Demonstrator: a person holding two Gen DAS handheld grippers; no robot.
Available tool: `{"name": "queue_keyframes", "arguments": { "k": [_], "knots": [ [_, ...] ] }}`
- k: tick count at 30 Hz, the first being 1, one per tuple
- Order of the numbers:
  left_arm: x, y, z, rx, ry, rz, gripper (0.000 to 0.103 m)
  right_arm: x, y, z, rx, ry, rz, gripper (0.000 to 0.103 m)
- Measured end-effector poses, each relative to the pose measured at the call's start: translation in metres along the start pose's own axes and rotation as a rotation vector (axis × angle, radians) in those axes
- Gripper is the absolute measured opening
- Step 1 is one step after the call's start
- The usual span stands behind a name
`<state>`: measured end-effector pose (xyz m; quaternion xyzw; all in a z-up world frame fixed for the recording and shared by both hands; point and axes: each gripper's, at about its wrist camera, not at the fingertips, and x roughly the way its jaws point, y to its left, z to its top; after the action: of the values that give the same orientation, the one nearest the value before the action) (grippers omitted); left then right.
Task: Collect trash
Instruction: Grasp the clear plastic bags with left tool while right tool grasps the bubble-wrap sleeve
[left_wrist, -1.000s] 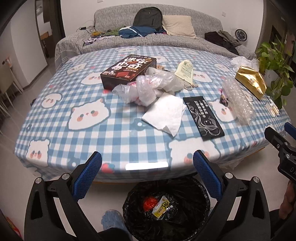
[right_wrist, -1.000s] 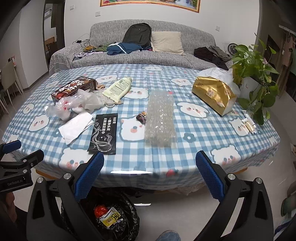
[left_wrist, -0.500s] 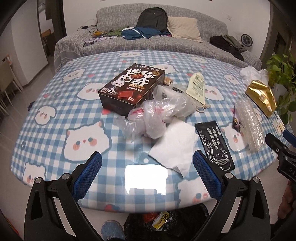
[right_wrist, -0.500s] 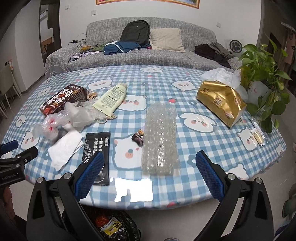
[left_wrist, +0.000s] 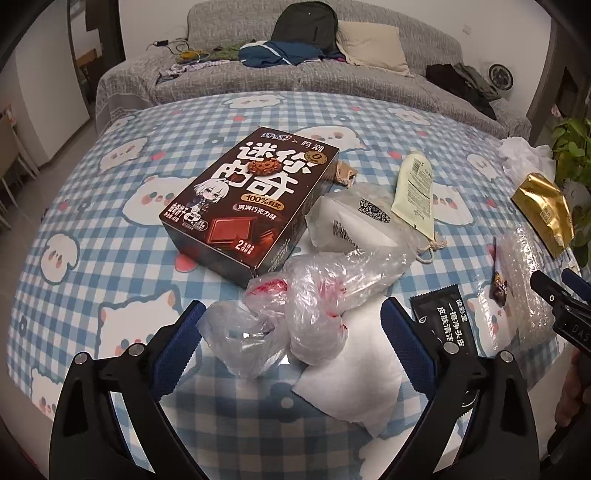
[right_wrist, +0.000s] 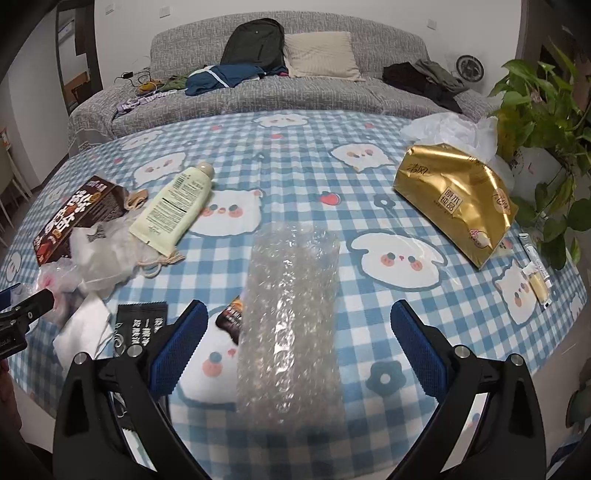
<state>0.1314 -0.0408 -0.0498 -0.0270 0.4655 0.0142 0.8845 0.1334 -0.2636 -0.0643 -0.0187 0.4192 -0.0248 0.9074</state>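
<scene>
One cookie box (left_wrist: 251, 199), one tube (right_wrist: 173, 206), one bubble wrap (right_wrist: 291, 314), two sachets (left_wrist: 443, 328).

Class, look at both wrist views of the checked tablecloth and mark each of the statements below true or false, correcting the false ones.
1. The crumpled clear plastic bag lies between the open left gripper fingers. True.
2. The dark brown chocolate biscuit box stands upright on its end. False: it lies flat.
3. The roll of clear bubble wrap lies ahead of the right gripper, whose jaws stand open. True.
4. The shiny gold tissue pack sits at the table's left side in the right wrist view. False: it is on the right, by the green potted plant.
5. The pale cream squeeze tube stands on its cap. False: it lies flat.
</scene>
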Motion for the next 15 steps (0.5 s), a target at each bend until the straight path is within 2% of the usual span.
{"name": "queue_keyframes", "arguments": {
  "k": [3, 11, 15],
  "knots": [
    [0.007, 0.002, 0.005, -0.008, 0.011, -0.002, 0.088, 0.013, -0.001, -0.001, 0.002, 0.038, 0.004, 0.087],
    [0.013, -0.003, 0.009, 0.011, 0.005, -0.012, 0.08, 0.024, 0.004, -0.003, -0.008, 0.088, 0.038, 0.056],
    [0.017, -0.002, 0.01, 0.005, 0.01, -0.019, 0.08, 0.025, 0.008, -0.003, -0.014, 0.097, 0.042, 0.044]
  ]
}}
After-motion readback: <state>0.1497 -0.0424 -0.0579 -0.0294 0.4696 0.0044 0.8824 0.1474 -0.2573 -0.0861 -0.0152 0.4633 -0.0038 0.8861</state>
